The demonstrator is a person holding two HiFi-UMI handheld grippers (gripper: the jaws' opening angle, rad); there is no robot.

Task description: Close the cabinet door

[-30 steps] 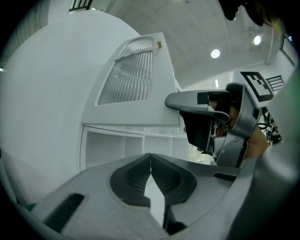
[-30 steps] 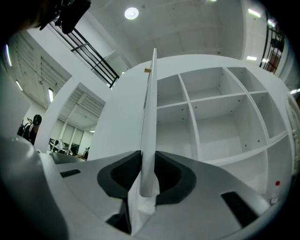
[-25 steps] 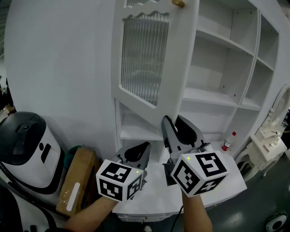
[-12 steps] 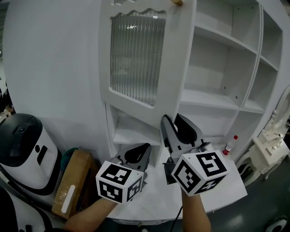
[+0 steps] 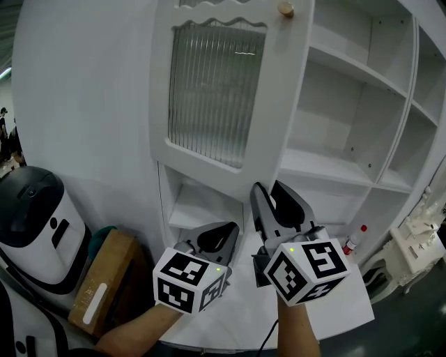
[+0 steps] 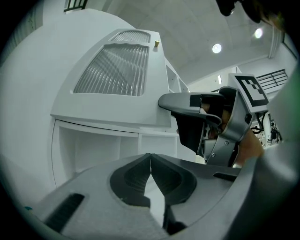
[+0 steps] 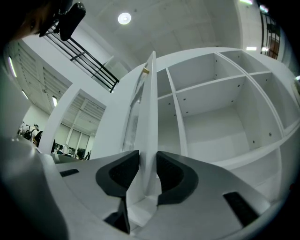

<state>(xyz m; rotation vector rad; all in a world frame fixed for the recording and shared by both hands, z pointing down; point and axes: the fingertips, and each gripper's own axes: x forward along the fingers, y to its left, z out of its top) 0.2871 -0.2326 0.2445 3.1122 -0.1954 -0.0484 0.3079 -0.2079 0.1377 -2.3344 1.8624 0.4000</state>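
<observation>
At far left, against the curved white wall: a white domed appliance (image 5: 35,223) with a dark top, a brown cardboard box (image 5: 97,286) just beside it. Next over, low in the head view, the left gripper (image 5: 224,230), marker cube (image 5: 189,280) toward the camera, fingers (image 6: 133,176) shut tip to tip with nothing between them, pointed toward the open compartment under the cabinet door (image 5: 279,90). Above, that door standing open from the white cabinet (image 5: 334,111): ribbed glass pane (image 5: 212,97) in a white frame, small tan knob (image 5: 286,9) high on the free side. Just right of the left gripper and reaching higher, the right gripper (image 5: 270,188), aimed up at the door's lower free corner. Seen from the right gripper view, fingers (image 7: 119,176) closed on the door's free edge, one pad against each face, door edge-on between them. Farther right, on the white table (image 5: 355,289) under both grippers, a small bottle (image 5: 353,238) with a red cap, close to the cabinet. At far right, a piece of ornate white furniture (image 5: 418,237).
</observation>
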